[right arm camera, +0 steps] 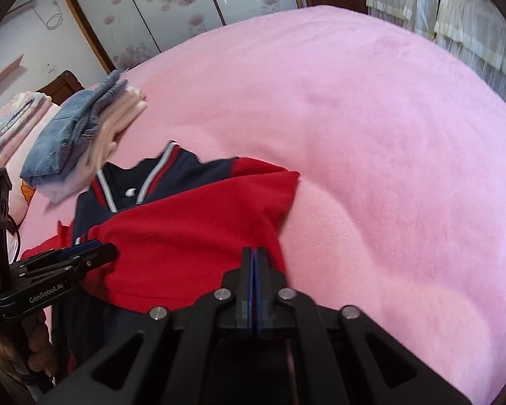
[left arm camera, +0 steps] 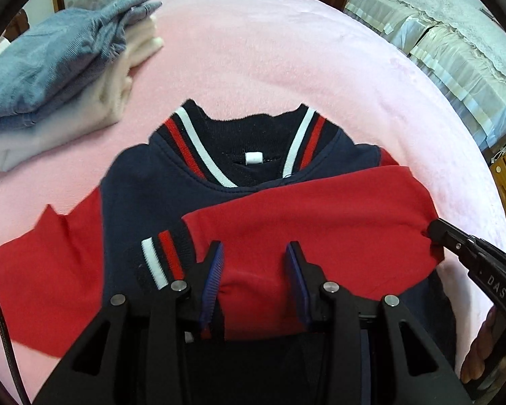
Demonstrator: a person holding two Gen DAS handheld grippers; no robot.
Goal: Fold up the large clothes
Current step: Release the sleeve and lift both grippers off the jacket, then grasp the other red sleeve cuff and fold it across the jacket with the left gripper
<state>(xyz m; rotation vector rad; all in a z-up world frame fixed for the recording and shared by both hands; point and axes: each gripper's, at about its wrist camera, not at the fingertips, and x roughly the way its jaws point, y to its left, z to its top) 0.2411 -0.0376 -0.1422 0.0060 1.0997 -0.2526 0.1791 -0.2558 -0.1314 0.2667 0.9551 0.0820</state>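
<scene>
Hovering over the folded red sleeve (left arm camera: 313, 222), the left gripper (left arm camera: 255, 263) stands part open, its blue pads clear of the cloth; the right gripper (right arm camera: 255, 266) is closed at the sleeve's edge, whether pinching it unclear; the navy-and-red jacket (left arm camera: 172, 182) lies on the pink blanket (left arm camera: 286, 50); beyond, a folded stack (left arm camera: 50, 77).

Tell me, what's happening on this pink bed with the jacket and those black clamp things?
A person with a two-finger gripper in each hand is folding a navy and red jacket on the pink bed. One red sleeve lies across its front. The left gripper is open over that sleeve; the right gripper is shut at the sleeve's edge. Folded clothes are stacked nearby.
</scene>
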